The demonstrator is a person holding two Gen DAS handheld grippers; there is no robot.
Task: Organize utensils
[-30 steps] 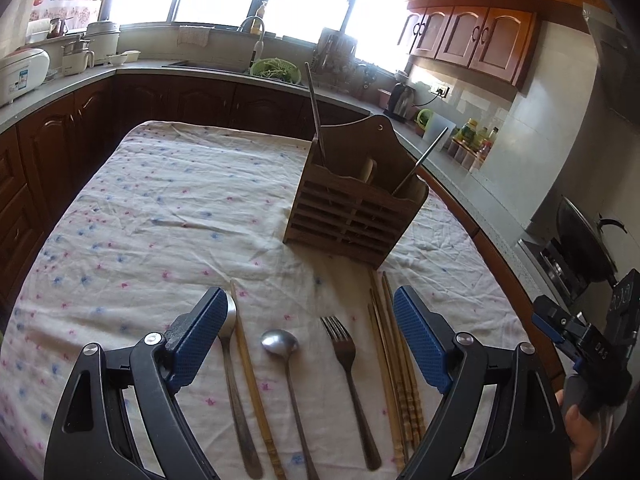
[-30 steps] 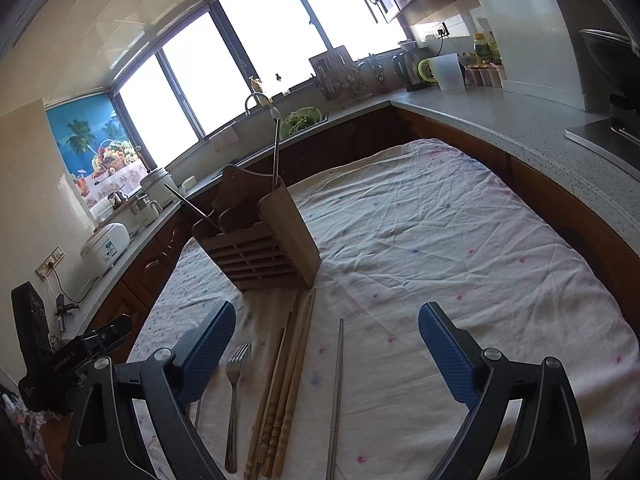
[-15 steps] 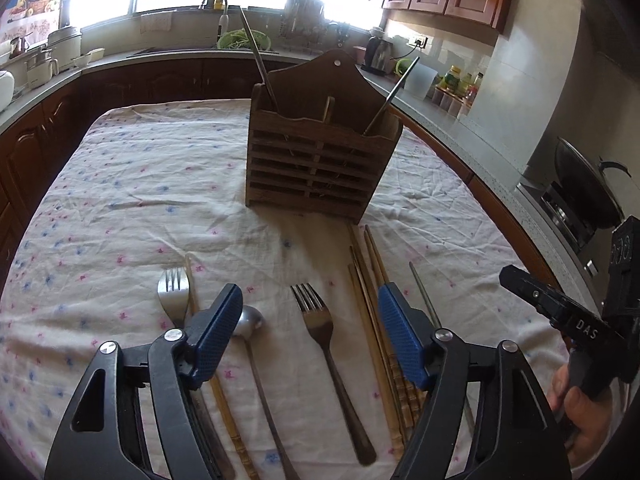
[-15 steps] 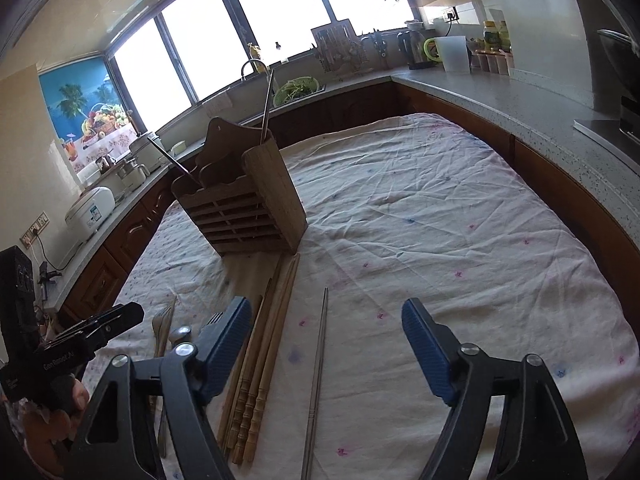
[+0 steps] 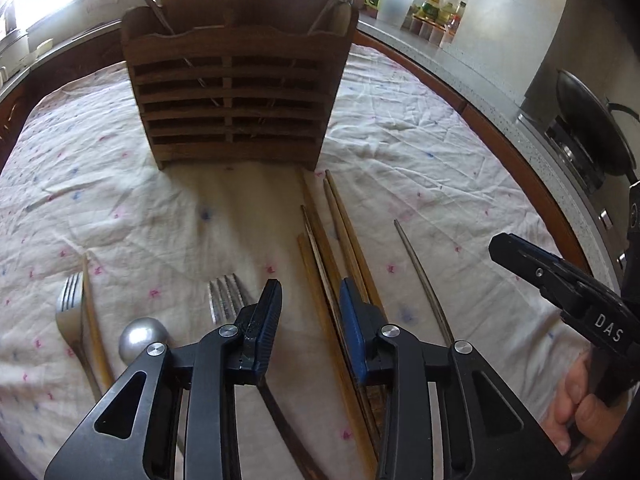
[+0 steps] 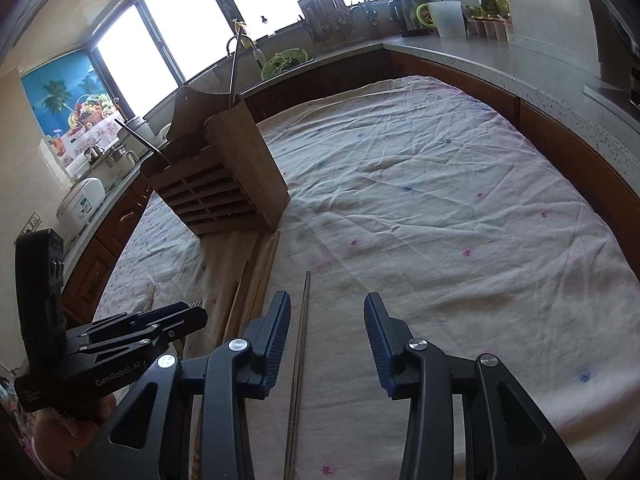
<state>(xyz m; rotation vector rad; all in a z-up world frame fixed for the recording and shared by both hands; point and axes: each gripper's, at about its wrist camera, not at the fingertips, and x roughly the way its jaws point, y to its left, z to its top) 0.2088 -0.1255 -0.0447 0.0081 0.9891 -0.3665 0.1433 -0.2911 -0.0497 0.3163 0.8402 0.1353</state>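
A wooden holder (image 5: pixel 236 92) is seen standing on the table (image 5: pixel 420 128), which is covered by a white cloth with small dots.

In the left view, things are shown that the right view mostly hides: a fork (image 5: pixel 66 312) and a spoon (image 5: pixel 142 338) near the table's left edge, a second fork (image 5: pixel 226 300), and a bunch of wooden sticks (image 5: pixel 336 240). The left tool (image 5: pixel 308 308) is held low over them. Its jaws are closing, with a wooden stick seen between them. No pad is seen pressing on it. The right tool (image 5: pixel 560 280) and a hand (image 5: pixel 580 412) are seen near the table's right edge.

In the right view, one thin metal stick (image 6: pixel 302 344) is seen lying alone on the cloth. The right tool (image 6: pixel 326 334) is closing, with the metal stick between its jaws but close to the left pad. It is not seen being touched. A wide bare stretch of cloth (image 6: pixel 440 200) is shown toward the far and right edges of the table.
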